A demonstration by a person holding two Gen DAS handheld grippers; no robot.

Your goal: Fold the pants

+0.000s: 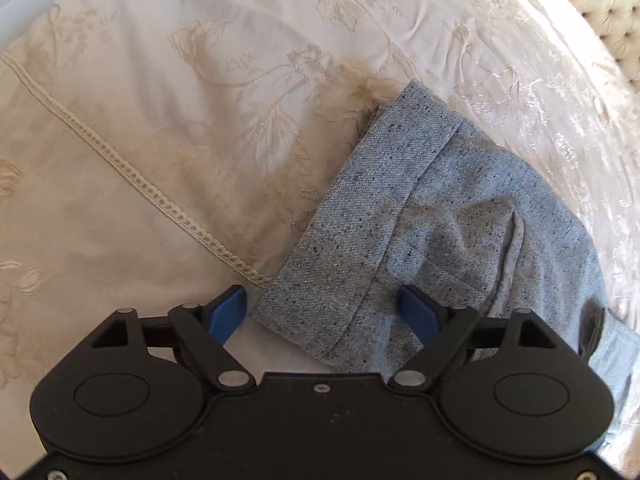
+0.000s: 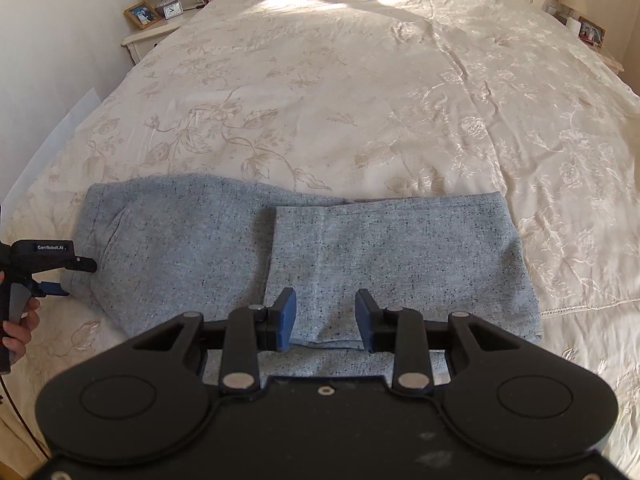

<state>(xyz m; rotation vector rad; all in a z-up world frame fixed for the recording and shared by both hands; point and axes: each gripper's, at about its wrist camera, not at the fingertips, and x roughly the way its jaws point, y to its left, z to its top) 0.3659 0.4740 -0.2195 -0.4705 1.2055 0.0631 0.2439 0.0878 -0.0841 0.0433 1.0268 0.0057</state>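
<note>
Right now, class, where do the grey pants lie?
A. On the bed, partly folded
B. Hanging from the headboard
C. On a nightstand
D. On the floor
A: the pants lie on the bed with one end doubled over the rest; both sets of jaws are open.

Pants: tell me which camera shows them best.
The right wrist view: the whole folded gray pants lie across the bedspread, both ends visible. The left wrist view shows only one end with its band, partly hidden behind the left hand-held gripper.
</note>
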